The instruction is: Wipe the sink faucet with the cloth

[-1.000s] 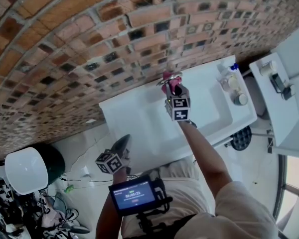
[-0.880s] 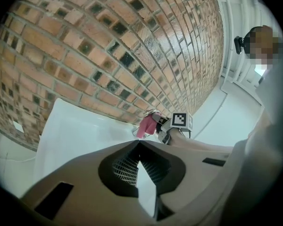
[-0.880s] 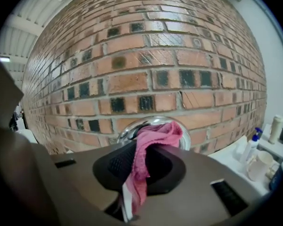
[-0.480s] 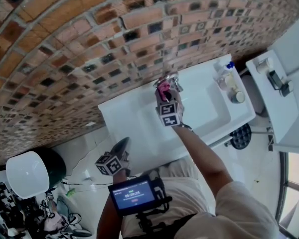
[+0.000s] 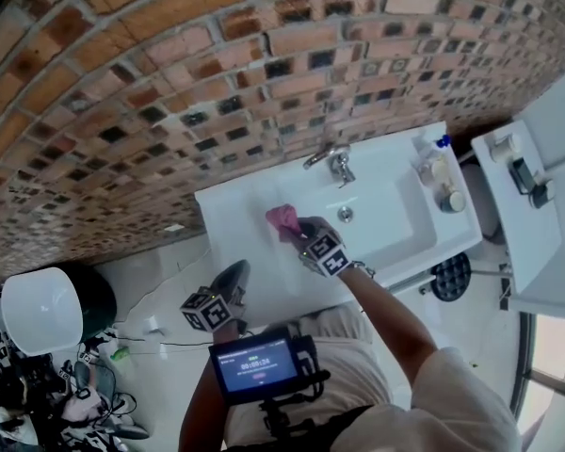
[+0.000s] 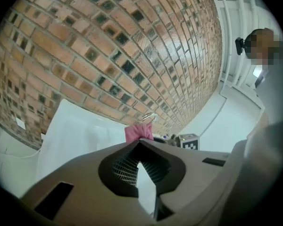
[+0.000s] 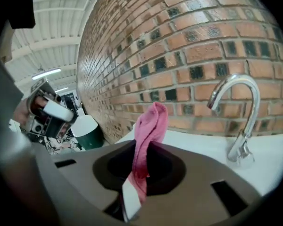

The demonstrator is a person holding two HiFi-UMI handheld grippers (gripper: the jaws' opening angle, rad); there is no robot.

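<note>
Hanging near the front-left corner of the white rectangular ceramic sink (image 5: 228,217), the left gripper (image 5: 235,269) is idling, its jaws pressed together on nothing. Over the sink's left deck, the right gripper (image 5: 303,235) is clamping the crumpled pink cloth (image 5: 282,220), jaws closed tight around the fabric, which is poking up past the tips. The curved chrome faucet (image 5: 328,160) is standing at the sink's back edge, right of the cloth and clear of it. Small bottles (image 5: 435,168) are sitting on the sink's right-hand deck.
</note>
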